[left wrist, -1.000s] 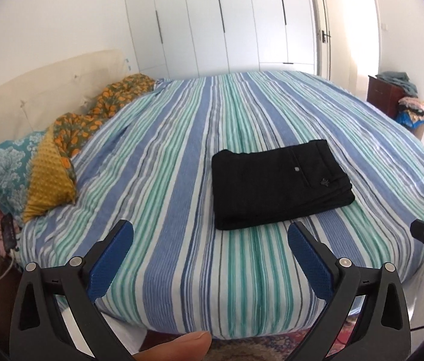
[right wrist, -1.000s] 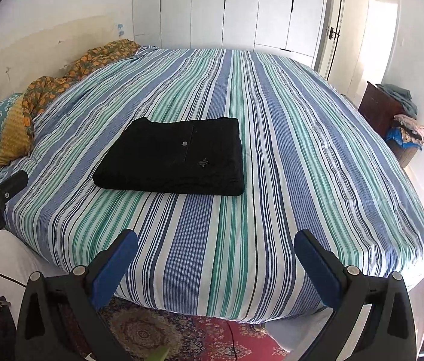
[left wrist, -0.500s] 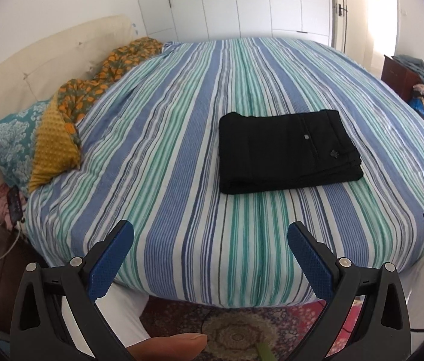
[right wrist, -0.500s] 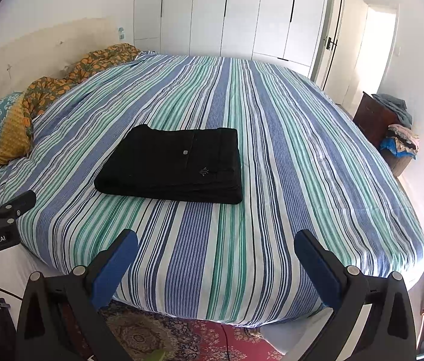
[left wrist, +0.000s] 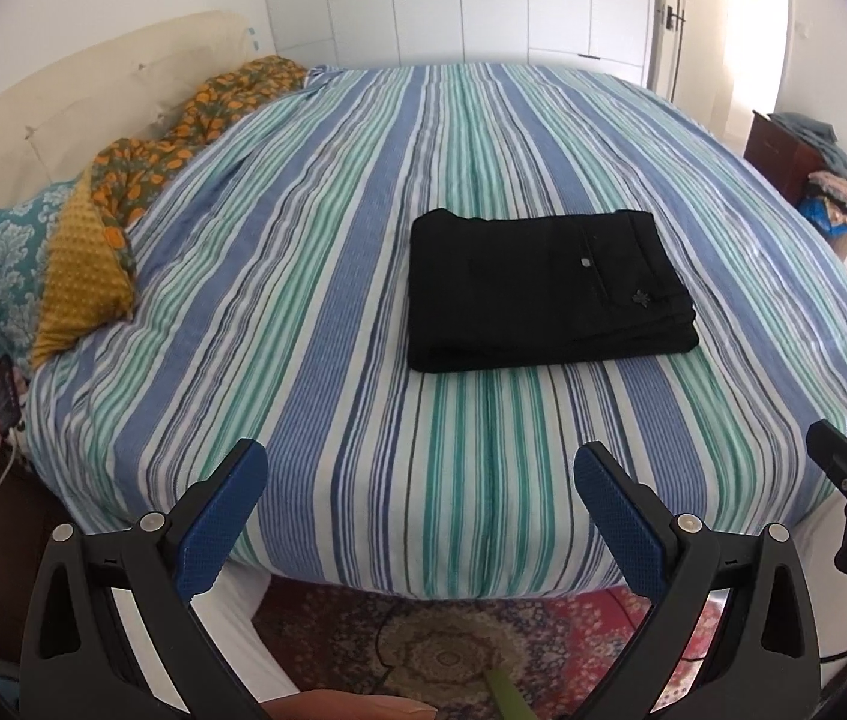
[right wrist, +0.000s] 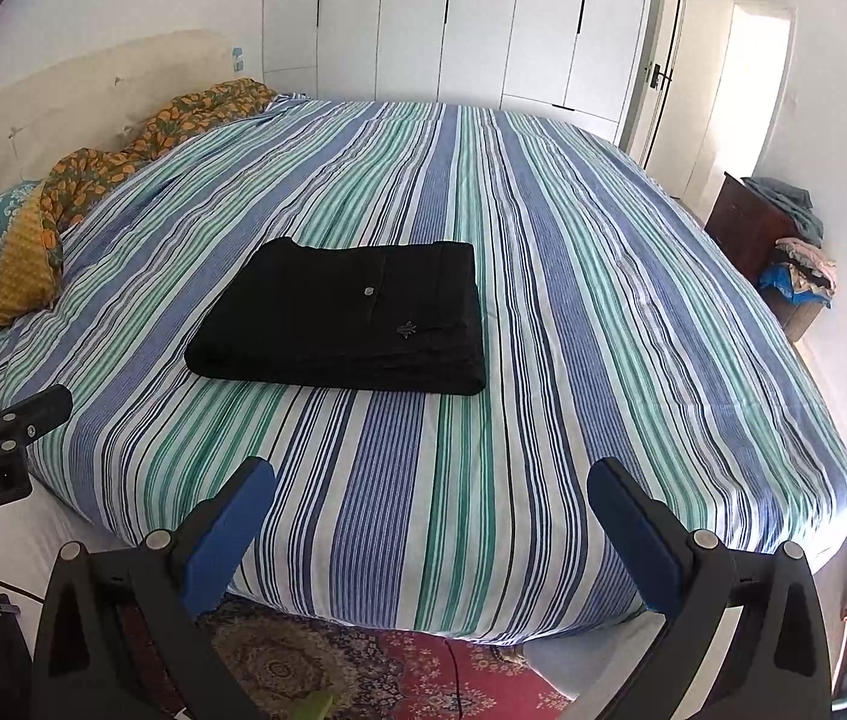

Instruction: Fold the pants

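Observation:
The black pants [left wrist: 546, 288] lie folded into a flat rectangle on the striped bedspread [left wrist: 315, 312], a small button showing on top. In the right wrist view the same pants [right wrist: 345, 318] sit left of centre on the bed. My left gripper [left wrist: 420, 486] is open, held off the bed's near edge with nothing between its blue pads. My right gripper [right wrist: 432, 507] is open too, also back from the bed and apart from the pants. Each gripper shows at the edge of the other's view.
Patterned pillows [left wrist: 39, 264] and an orange floral cloth [left wrist: 183, 132] lie along the headboard at left. A dark dresser with clothes [right wrist: 783, 240] stands at right. White wardrobes [right wrist: 453, 18] fill the far wall. A red patterned rug [right wrist: 375, 672] covers the floor below me.
Both grippers have pulled back and risen a little from the bed, so more rug shows. The folded pants have not moved. Both stay open.

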Tool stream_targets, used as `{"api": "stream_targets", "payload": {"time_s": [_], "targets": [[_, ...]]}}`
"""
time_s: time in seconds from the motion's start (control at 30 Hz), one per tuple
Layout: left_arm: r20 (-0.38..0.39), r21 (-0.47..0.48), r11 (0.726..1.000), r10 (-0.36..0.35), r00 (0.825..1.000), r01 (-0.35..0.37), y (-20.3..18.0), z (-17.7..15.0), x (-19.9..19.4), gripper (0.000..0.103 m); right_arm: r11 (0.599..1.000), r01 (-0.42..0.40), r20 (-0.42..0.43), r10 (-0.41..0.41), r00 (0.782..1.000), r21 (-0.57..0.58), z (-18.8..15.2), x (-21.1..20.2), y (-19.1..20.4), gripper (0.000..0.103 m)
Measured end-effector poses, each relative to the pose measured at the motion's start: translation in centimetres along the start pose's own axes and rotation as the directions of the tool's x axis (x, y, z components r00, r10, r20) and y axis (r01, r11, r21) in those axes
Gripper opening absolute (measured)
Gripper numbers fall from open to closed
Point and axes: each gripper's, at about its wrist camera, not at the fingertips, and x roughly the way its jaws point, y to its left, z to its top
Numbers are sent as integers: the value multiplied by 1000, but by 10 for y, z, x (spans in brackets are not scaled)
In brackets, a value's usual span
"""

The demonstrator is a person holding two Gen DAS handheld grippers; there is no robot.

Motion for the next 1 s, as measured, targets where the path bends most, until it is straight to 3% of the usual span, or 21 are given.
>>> {"api": "stream_targets", "payload": {"time_s": [1.0], "targets": [[-25, -17, 999, -36, 999, 36, 1, 0, 3, 102, 1000, 3, -10, -3, 1000, -3, 3, -5, 1, 103]]}}
